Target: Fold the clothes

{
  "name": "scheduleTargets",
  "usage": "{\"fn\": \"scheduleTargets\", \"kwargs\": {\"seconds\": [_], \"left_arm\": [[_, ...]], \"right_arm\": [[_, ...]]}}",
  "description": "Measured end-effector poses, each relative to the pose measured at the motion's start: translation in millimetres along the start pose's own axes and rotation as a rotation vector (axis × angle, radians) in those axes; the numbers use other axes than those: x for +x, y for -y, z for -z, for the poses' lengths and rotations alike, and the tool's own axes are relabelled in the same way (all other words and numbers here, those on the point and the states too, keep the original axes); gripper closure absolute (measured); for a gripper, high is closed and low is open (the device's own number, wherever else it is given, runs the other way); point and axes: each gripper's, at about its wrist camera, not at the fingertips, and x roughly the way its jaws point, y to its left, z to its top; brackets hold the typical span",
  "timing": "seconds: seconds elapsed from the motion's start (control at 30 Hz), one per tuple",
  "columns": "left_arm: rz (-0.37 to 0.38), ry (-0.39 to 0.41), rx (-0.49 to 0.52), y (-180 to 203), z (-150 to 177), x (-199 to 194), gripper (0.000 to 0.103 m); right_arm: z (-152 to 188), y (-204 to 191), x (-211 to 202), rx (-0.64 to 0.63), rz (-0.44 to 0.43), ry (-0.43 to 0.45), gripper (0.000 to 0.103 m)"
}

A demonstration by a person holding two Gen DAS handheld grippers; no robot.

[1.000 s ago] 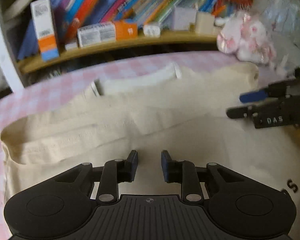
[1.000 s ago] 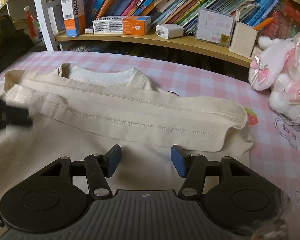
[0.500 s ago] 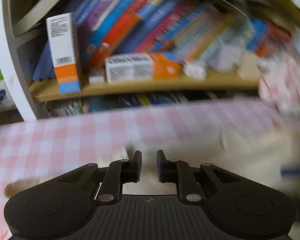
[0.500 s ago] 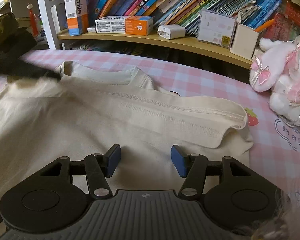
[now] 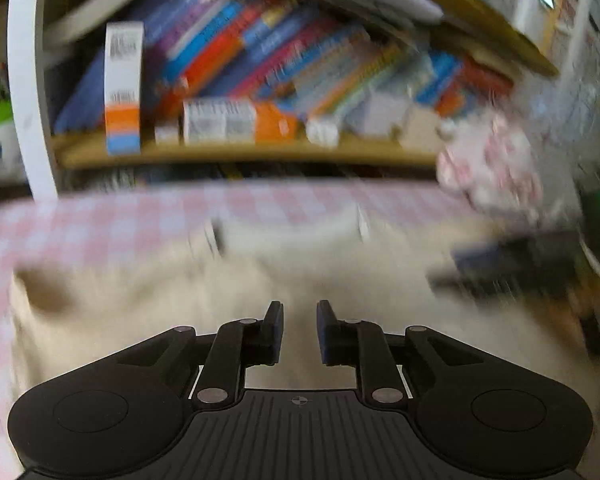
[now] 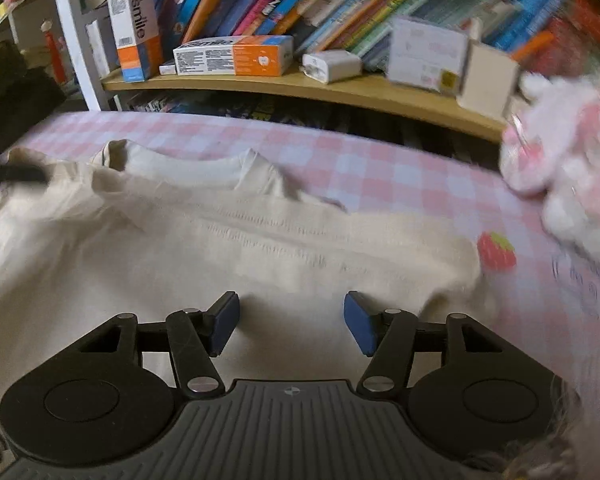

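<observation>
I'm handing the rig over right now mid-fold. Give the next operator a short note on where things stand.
Left gripper: jaws slightly apart, nothing visibly between them, low over the cream shirt; that view is motion-blurred.
Right gripper: wide open, empty, above the shirt's right part.
Shirt lies on the pink checked cloth, collar toward the bookshelf, plush toy just right of it.
Done: one lengthwise fold appears laid across.
Left: remaining folds, neaten edges.
</observation>
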Motion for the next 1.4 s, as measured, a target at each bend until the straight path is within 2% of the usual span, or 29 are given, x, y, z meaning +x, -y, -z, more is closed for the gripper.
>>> {"fn": "scheduleTargets", "kwargs": {"seconds": [0.13, 0.27, 0.4, 0.57, 0.73, 0.8, 0.87, 0.9, 0.97, 1.07, 1.13, 1.23, 1.4], "left_arm": [[-0.057, -0.088, 0.032, 7.9, 19.3, 2.8, 0.084], [-0.061, -0.078, 0.059, 8.2, 18.3, -0.7, 0.084], [-0.068, -0.083, 0.039, -0.9, 13.5, 8.5, 0.085], [-0.071, -0.084, 0.018, -4.7, -8.5, 31.9, 0.086], [-0.118, -0.079, 0.003, -16.2, -42.4, 64.3, 0.084], [-0.139, -0.073, -0.012, -22.0, -55.9, 76.2, 0.083], [-0.190, -0.010, -0.146, -43.3, -67.3, 74.7, 0.083], [-0.196, 0.022, -0.201, -53.9, -68.4, 68.6, 0.083], [-0.229, 0.064, -0.233, -70.9, -64.1, 46.1, 0.082], [-0.274, 0.115, -0.264, -95.1, -50.8, 6.6, 0.082], [-0.299, 0.134, -0.267, -109.5, -34.3, -25.5, 0.082], [-0.346, 0.118, -0.287, -128.3, -2.3, -64.2, 0.081], [-0.340, 0.009, -0.279, -133.4, 36.5, -74.0, 0.077]], "right_arm": [[-24.2, 27.0, 2.7, 0.018, 0.141, 0.082, 0.048], [-48.3, 54.0, 5.5, 0.036, 0.283, 0.163, 0.047], [-25.8, 77.7, -33.2, 0.099, 0.211, 0.182, 0.046], [6.0, 67.6, -54.6, 0.042, 0.184, 0.116, 0.046], [10.9, 51.0, -22.7, -0.019, 0.186, 0.032, 0.046], [-3.1, 61.6, -7.7, 0.023, 0.231, 0.046, 0.049], [-17.1, 72.2, 7.4, 0.065, 0.275, 0.060, 0.049], [-24.2, 77.5, 14.9, 0.086, 0.297, 0.067, 0.049], [-32.7, 92.9, 11.6, 0.155, 0.316, 0.075, 0.050], [-25.4, 98.1, -5.7, 0.149, 0.343, 0.094, 0.050], [-11.4, 102.4, -23.9, 0.168, 0.310, 0.089, 0.050], [19.3, 105.1, -53.8, 0.205, 0.243, 0.078, 0.050], [64.0, 90.2, -80.2, 0.267, 0.182, 0.026, 0.051]]}}
